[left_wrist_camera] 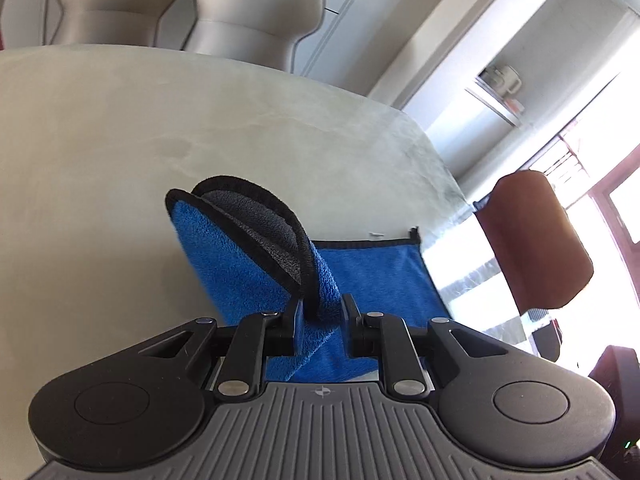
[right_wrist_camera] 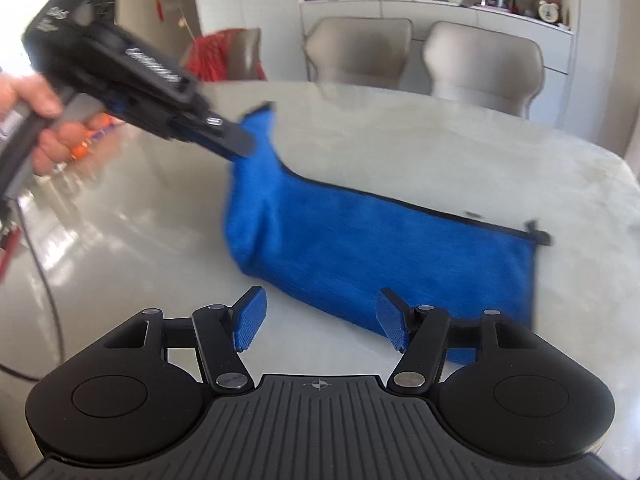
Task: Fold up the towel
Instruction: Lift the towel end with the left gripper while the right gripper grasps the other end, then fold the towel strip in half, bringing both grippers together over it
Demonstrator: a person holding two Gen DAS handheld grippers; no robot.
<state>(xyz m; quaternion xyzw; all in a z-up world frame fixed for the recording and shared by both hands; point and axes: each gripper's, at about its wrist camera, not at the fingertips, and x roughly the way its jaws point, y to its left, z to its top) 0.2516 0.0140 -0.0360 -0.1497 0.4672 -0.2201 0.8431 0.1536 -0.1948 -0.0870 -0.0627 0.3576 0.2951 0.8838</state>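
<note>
- The towel (right_wrist_camera: 360, 248) lies on the worktop (right_wrist_camera: 460, 152) as a long blue band; in the right wrist view its long axis runs from the lifted left end to the flat right end, where a small black loop (right_wrist_camera: 538, 234) sticks out at the far corner.
- The left gripper (right_wrist_camera: 240, 144) has its jaws clamped on the towel's left end and holds it above the worktop, so the cloth drapes down from the grip in a slope to the part that lies flat.
- In the left wrist view the pinched edge stands up between the jaws: black binding curls over and the grey underside shows, the blue face outward.
- Judgement: that end is held high so it can be carried across toward the loop end, halving the band along its length.
- The right gripper (right_wrist_camera: 320, 320) hovers near the towel's near edge, jaws wide apart and gripping nothing; its right pad overlaps the cloth in the picture, though contact cannot be told.
- It seems placed to take or steady the near edge.
</note>
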